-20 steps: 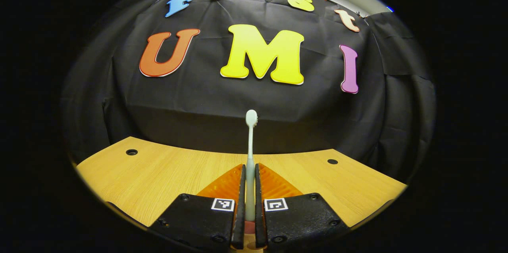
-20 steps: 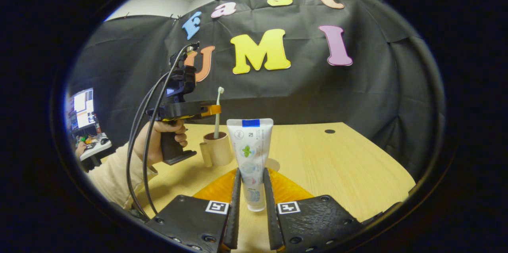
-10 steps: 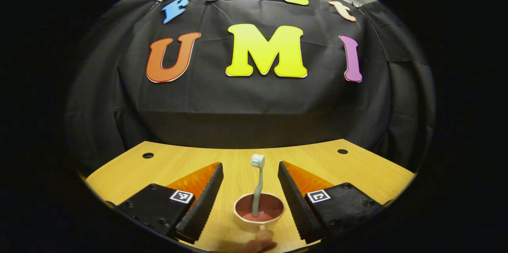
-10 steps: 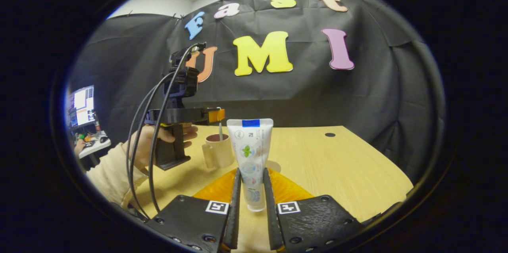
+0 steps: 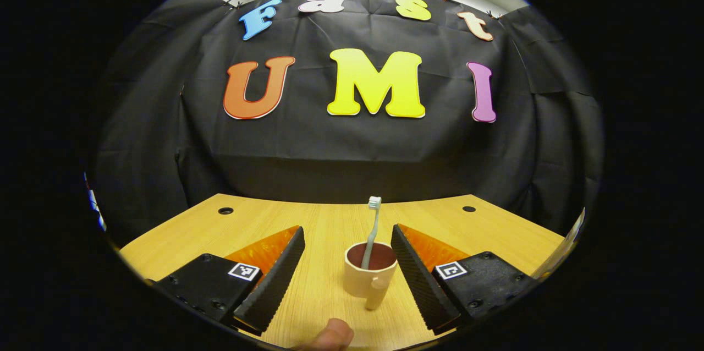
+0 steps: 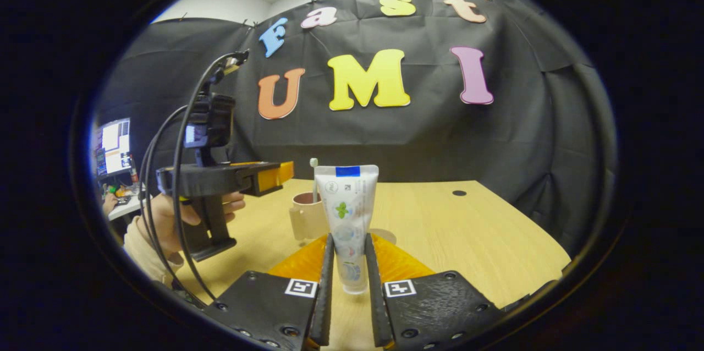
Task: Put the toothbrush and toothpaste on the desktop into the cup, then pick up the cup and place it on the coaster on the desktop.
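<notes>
Your toothbrush (image 5: 373, 225) already stands in the cup (image 5: 369, 277) at the lower middle of the left gripper view, leaning on the rim, head up. Your left gripper (image 5: 347, 271) has its fingers spread wide on either side of the cup, touching nothing. Your right gripper (image 6: 348, 290) has its fingers clamped on the toothpaste (image 6: 346, 219), held upright above the desk (image 6: 484, 241) at the centre of the right gripper view. Next, I judge, you carry the tube over the cup's mouth, beside the brush, and let go. The coaster (image 6: 385, 235) peeks out behind the tube.
</notes>
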